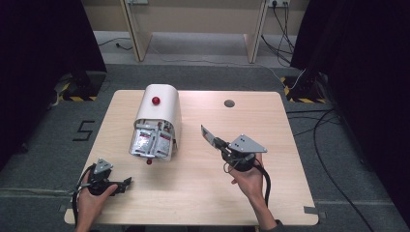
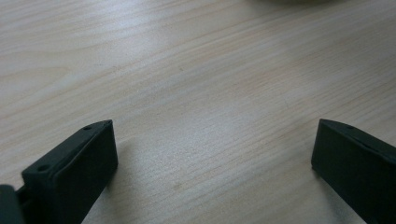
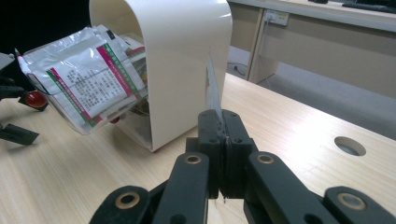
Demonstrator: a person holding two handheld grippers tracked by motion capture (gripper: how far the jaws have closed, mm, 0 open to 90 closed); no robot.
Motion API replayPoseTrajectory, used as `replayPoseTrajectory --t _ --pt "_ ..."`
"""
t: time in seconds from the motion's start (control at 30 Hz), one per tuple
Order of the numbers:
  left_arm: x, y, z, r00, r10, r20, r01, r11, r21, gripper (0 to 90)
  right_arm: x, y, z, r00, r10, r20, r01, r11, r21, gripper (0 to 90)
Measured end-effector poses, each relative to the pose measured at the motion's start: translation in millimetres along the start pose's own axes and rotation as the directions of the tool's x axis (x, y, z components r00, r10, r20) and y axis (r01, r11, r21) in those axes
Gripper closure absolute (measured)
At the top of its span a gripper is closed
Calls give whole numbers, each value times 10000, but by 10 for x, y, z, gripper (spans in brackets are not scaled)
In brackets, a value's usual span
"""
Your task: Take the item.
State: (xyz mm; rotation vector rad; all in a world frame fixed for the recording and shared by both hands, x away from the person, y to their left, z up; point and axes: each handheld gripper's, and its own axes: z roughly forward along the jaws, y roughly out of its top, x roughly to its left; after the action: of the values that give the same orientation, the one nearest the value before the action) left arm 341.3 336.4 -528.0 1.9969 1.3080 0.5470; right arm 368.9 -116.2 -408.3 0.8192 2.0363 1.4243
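Silver sachet [image 3: 212,88] clamped edge-on in right gripper [image 3: 223,128] jaws; left gripper [image 2: 210,158] jaws wide, empty, over table [image 2: 187,70]

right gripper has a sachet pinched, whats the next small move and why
Probably carry the sachet left toward the open mouth of the white box. The right gripper is shut on it, apart from the box, whose mouth already holds other sachets. The left gripper rests open on the table.
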Motion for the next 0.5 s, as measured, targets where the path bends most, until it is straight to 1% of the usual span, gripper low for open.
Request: replayPoseTrajectory --t 0.23,0.4,0.5 --pt "0 0 0 10000 1 1 -1 10000 0 0 -45 -91 78 9999 21 124 -24 9996 287 893" --pt "0 0 0 10000 -5 0 5 10000 1 0 -74 -169 136 9997 135 192 -146 9982 586 893" --pt "-1 0 0 10000 -8 -1 8 10000 -1 0 -84 -216 178 9997 122 206 -138 9970 762 892"
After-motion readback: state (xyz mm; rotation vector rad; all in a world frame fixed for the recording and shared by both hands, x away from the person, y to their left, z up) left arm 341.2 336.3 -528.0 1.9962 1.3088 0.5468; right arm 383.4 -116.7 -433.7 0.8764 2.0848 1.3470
